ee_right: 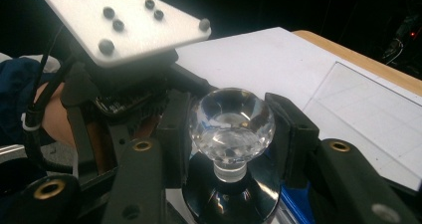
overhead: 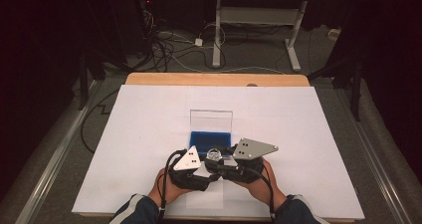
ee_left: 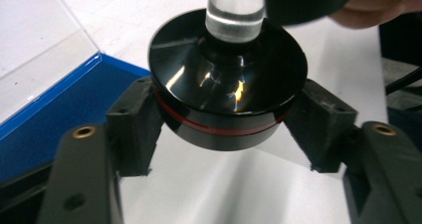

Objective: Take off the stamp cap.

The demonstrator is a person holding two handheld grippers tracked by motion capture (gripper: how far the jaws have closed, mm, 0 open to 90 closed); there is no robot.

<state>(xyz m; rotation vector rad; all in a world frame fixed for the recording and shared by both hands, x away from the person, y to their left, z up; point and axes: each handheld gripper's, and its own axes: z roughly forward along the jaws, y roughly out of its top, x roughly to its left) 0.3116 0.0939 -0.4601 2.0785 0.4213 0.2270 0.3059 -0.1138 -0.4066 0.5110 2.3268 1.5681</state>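
Trophy (overhead: 215, 155) sits between your two grippers, just this side of blue case (overhead: 211, 137), clear lid upright behind. Right gripper (ee_right: 230, 127) clamps crystal ball (ee_right: 232, 124) at top; left gripper (ee_left: 226, 119) narrowed around black base (ee_left: 226, 92), pads at its sides, contact likely. Axis runs ball to base along clear stem (ee_left: 234, 10), from right jaws into left. Each hand owns one end: twist or pull along that line, not across

The open case (overhead: 211, 134) lies mid-table (overhead: 318, 184), lid upright behind. The trophy (overhead: 215, 155) sits just before it, between left gripper (overhead: 201, 167) and right gripper (overhead: 226, 160).
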